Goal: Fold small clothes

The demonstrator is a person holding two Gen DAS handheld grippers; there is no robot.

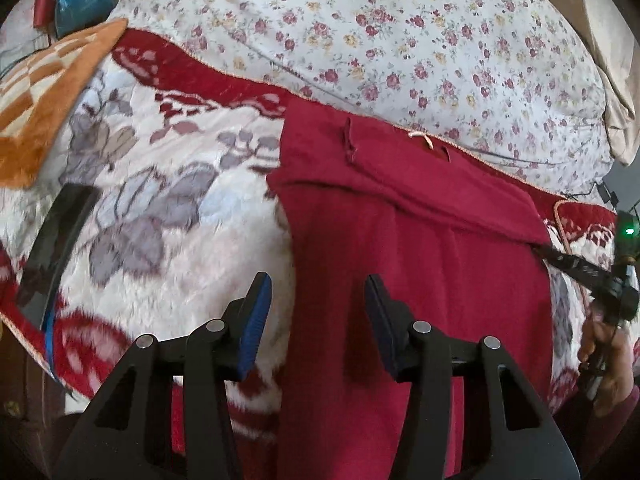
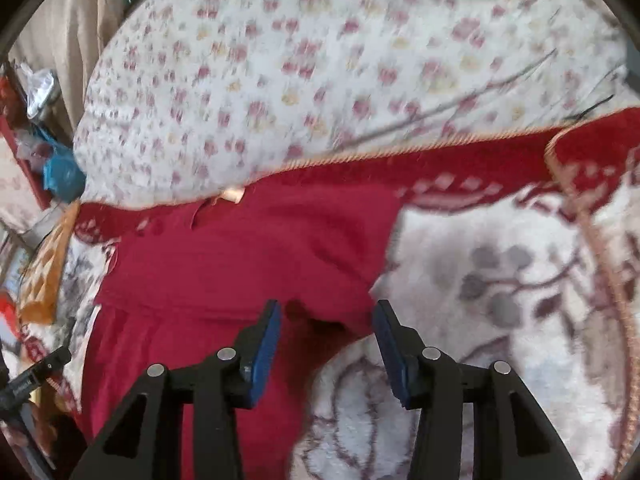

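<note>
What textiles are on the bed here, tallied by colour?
Dark red garment: 1
White and red plush blanket: 1
White floral quilt: 1
Orange checked cushion: 1
Total: 4

Both the left gripper and right gripper are open.

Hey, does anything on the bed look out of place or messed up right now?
Nothing looks damaged or spilled. The red garment lies on the plush blanket with its top part folded over at a slant, not square. Both the left gripper and right gripper are open.
</note>
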